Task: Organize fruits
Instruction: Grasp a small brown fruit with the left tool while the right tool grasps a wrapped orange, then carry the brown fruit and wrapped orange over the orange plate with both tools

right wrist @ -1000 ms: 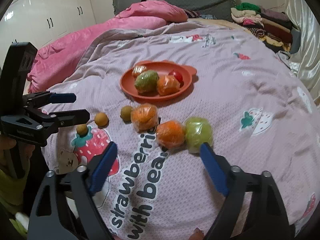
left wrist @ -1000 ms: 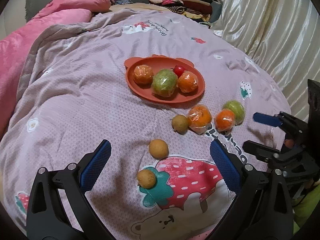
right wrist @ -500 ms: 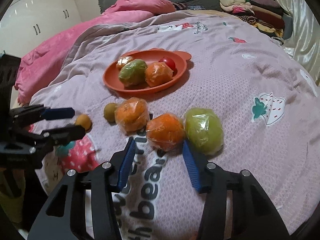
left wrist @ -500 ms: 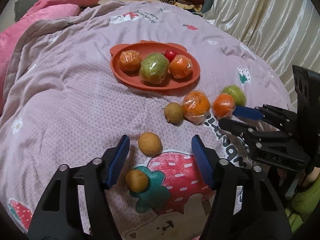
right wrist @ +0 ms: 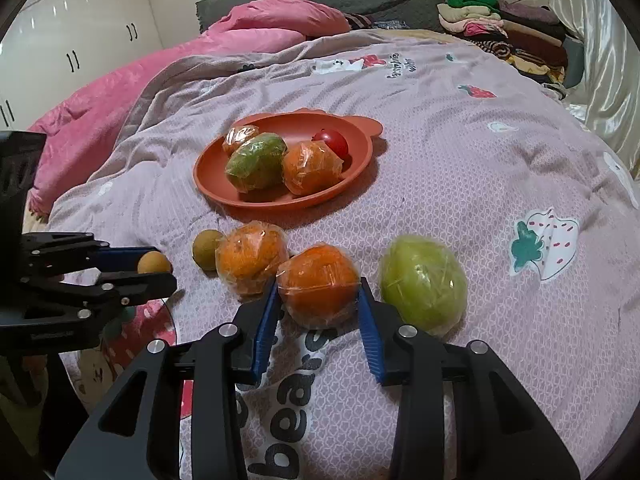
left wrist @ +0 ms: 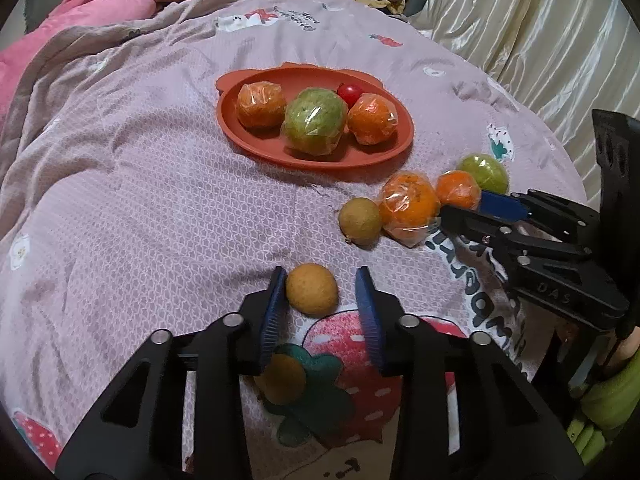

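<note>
**Both tongs closing on fruit at the near edge of the bed**

Left tongs: jaws closing around a small round yellow-brown fruit lying on the quilt. The left blue pad touches or nearly touches the fruit's side; a visible gap remains between the fruit and the right pad. Not yet a full grip. A second small yellow-brown fruit sits just beneath the left finger, on the printed strawberry patch, partly hidden.

Right tongs: jaws closing around a plastic-wrapped orange. Both blue pads sit against the wrap on either side; fruit rests on the quilt between them.

Neighbours of the wrapped orange, right wrist view: another wrapped orange touching it on the left, a small olive-brown fruit just beyond that, and a wrapped green fruit just beside the right finger.

Orange-red plate lies farther up the bed, well apart from both tongs. On it: two wrapped oranges, one wrapped green fruit in the middle, a small red tomato at the back.

Surroundings: pink blanket along the far left of the bed, stack of folded clothes at the head, pale satin curtain along the right side.
</note>
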Demonstrator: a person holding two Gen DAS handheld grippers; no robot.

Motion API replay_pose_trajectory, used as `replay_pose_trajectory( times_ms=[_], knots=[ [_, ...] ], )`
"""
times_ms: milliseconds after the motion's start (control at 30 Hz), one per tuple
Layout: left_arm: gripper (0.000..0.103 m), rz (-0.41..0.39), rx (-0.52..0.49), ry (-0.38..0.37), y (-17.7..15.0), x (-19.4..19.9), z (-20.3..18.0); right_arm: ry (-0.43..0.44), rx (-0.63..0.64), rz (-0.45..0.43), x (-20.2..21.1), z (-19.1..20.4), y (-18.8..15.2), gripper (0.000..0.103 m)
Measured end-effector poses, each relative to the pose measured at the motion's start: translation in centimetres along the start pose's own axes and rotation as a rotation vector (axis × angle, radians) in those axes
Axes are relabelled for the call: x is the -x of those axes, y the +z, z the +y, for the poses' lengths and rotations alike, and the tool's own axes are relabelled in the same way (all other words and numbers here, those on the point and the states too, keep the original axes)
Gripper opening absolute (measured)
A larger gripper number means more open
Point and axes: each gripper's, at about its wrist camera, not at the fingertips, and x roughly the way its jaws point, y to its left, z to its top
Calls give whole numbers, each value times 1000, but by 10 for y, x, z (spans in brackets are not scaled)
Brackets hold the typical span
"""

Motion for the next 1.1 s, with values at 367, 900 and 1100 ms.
replay_pose_trajectory(
  times_ms=[367, 900, 1100],
  knots=[
    [19, -31, 22, -34, 4, 10, 6, 54, 1, -24, 17, 0, 0, 35],
    [19, -91, 30, -10, 38, 30, 16, 74, -5, -96, 40, -10, 26, 35],
    [19, -99, 18, 0, 57, 28, 19, 68, -1, -126, 44, -17, 44, 35]
  ],
)
